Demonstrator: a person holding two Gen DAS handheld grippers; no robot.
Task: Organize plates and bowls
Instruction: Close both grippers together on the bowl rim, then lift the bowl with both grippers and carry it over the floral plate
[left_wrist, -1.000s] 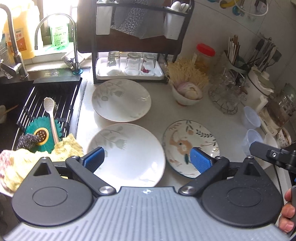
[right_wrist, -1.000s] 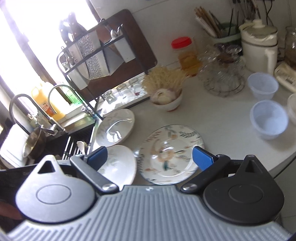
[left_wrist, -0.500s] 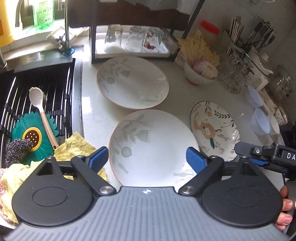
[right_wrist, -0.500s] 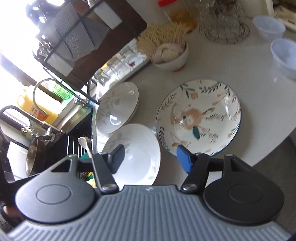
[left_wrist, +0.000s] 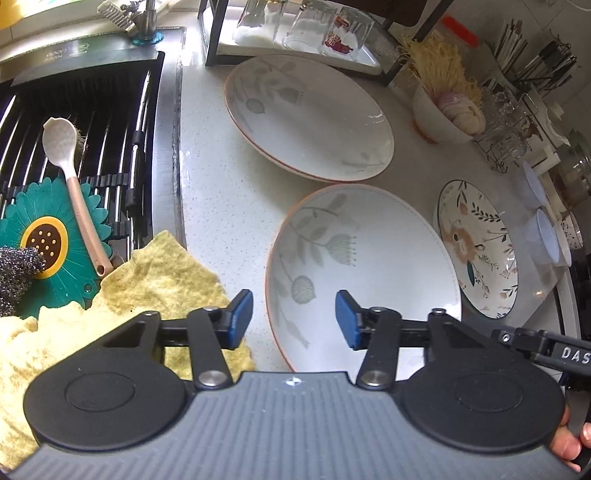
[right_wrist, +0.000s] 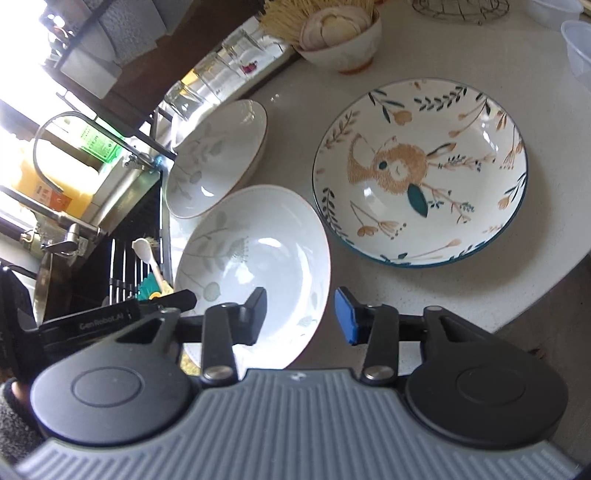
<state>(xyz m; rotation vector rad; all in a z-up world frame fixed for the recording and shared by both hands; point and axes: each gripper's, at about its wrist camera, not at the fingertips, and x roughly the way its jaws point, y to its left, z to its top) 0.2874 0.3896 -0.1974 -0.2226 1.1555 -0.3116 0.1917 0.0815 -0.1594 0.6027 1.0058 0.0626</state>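
Now the left tool (left_wrist: 294, 319) hangs with its jaws apart over the left rim of the near white plate (left_wrist: 364, 273), gripping nothing. Over on the other side, the right tool (right_wrist: 300, 315) gapes open across that same plate's right rim. A second white plate (left_wrist: 308, 116) sits at twelve o'clock, the floral plate (right_wrist: 419, 168) at three o'clock, all resting on the tabletop (left_wrist: 218, 184).

My claw (right_wrist: 300, 315): open, fingers either side of the near plate's rim.
Near plate (right_wrist: 258, 254): white, on the bench (right_wrist: 461, 288).
Fox plate (right_wrist: 419, 171): just right.
Far plate (right_wrist: 218, 155): behind, near the sink.
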